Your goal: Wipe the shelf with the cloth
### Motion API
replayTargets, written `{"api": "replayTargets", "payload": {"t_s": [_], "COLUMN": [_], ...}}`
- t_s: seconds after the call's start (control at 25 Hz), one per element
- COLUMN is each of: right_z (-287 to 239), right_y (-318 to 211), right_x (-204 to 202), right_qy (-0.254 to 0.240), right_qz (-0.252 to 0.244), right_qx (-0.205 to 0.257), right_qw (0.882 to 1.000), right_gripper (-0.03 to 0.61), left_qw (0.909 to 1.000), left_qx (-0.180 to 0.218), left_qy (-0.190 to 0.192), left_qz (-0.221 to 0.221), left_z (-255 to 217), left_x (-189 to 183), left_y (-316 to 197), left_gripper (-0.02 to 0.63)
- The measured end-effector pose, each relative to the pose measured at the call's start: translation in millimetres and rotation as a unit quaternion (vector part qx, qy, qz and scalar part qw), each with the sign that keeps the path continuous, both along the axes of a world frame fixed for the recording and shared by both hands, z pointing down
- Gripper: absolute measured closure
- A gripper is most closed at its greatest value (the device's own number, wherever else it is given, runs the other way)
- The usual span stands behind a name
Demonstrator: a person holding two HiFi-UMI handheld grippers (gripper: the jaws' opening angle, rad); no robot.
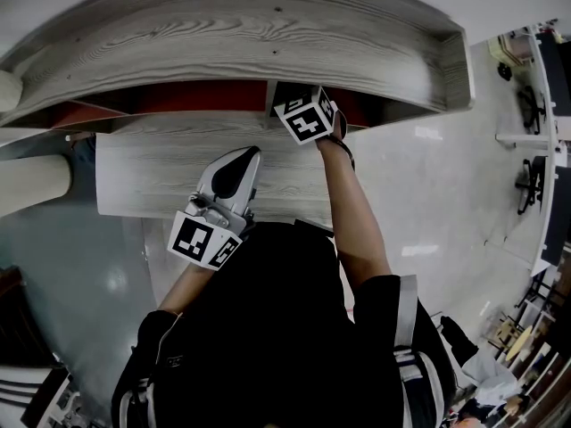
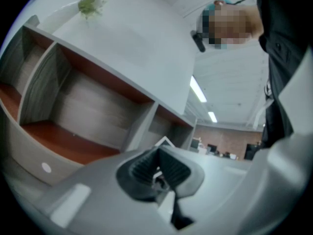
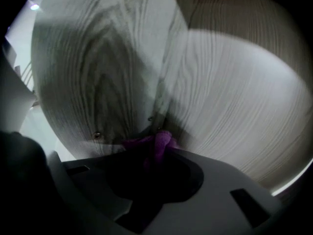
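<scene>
Shelf (image 3: 234, 82) touches cloth (image 3: 160, 140) pinched in right hand-held gripper (image 3: 154, 156); left hand-held gripper (image 2: 156, 173) closed.

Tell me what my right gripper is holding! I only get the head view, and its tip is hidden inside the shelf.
Observer: The right gripper is pinching a purple cloth. The cloth is bunched up against the seam where two wood-grain panels of the shelf meet.
Operator: Is my left one holding something too?
Observer: No. The left gripper view shows the left gripper with its jaws together and nothing between them. It points at the shelf's open compartments, away from the wood.
</scene>
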State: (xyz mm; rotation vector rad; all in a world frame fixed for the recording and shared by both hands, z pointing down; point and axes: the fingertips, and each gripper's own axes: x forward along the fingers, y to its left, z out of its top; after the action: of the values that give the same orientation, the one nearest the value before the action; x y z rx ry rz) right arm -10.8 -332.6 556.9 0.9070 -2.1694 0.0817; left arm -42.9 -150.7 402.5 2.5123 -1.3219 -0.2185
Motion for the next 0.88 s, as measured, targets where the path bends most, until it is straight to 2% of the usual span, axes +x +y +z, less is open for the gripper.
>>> {"api": "replayTargets", "payload": {"t_s": [0.28, 0.88], "right_z": [0.9, 2.2], "right_y": [14.7, 51.1], "right_x": [-9.7, -10.4], "right_qy": [0.000, -0.011], "right_qz": [-0.035, -0.054], "right_qx": [-0.003, -0.018], "right_qw": [0.999, 0.998], "right_gripper": [0.529, 0.529], "left_qw": [0.9999, 0.9997], "left_qx": [0.009, 0.021], "left_qy": [0.006, 0.013], "left_qz": [-0.002, -0.007], "left_z": [-3.7, -12.2], "left_x": [0.5, 2.2], "left_y": [7.3, 28.7], "left_gripper": [0.611, 0.611]}}
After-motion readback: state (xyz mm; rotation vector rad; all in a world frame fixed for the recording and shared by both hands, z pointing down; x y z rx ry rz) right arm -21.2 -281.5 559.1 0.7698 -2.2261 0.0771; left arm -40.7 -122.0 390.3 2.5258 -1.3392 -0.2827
